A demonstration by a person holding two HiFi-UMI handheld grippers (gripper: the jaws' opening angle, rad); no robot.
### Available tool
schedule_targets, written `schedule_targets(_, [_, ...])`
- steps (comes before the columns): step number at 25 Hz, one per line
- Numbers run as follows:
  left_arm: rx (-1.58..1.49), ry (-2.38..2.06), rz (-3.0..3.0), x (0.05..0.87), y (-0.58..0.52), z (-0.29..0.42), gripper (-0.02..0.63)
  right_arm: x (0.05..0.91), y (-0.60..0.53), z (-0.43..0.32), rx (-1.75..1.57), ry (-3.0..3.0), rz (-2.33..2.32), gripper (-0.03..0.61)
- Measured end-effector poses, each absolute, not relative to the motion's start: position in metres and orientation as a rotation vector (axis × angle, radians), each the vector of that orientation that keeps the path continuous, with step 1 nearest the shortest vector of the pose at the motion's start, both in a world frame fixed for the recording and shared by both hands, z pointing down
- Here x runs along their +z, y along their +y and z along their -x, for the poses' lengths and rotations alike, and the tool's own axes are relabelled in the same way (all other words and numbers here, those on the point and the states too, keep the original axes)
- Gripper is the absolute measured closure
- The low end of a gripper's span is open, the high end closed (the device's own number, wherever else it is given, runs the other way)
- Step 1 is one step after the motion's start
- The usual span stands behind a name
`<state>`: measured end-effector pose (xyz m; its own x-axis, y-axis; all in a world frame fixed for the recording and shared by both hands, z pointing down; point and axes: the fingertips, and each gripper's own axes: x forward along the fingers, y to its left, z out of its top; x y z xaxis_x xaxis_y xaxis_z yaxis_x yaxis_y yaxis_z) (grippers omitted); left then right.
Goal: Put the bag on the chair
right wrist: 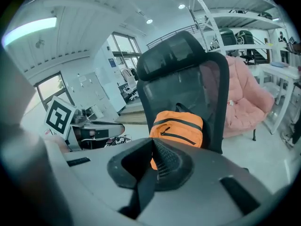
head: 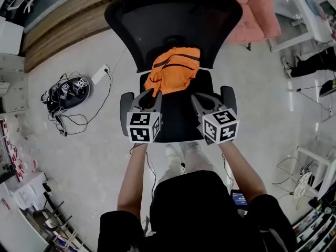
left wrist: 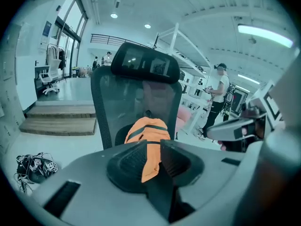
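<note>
Pale office floor [head: 94, 156] surrounds the chair [head: 178, 121]. The bag [head: 173, 70] lies on its seat against the backrest, just ahead of both tools. The left hand-held gripper [head: 152, 95] is slightly spread and grips nothing. The right hand-held gripper [head: 198, 100] is pressed together and empty. The task looks complete.

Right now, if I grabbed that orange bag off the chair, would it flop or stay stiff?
Probably floppy: the orange bag is wrinkled and slumps against the chair back. It likely feels light for its size, since it sags as if half empty. It shouldn't roll, but a push might fold it over or slide it on the seat.
</note>
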<state>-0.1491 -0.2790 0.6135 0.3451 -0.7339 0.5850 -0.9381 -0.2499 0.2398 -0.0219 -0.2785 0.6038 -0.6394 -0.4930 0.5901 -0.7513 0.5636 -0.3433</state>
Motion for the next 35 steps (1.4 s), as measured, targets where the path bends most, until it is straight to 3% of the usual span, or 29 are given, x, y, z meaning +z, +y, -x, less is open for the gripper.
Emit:
schedule_targets(15, [0.322,-1.512,-2.229,0.489,-0.184,0.138,0.591,0.496,-0.208,0.046,0.57,-2.531,-1.019,0.577])
schedule_targets(35, [0.019,-1.623,-2.447,0.325,-0.06,0.141,0.601,0.358,-0.115,0.054,0.333,-2.716,-1.13,0.577])
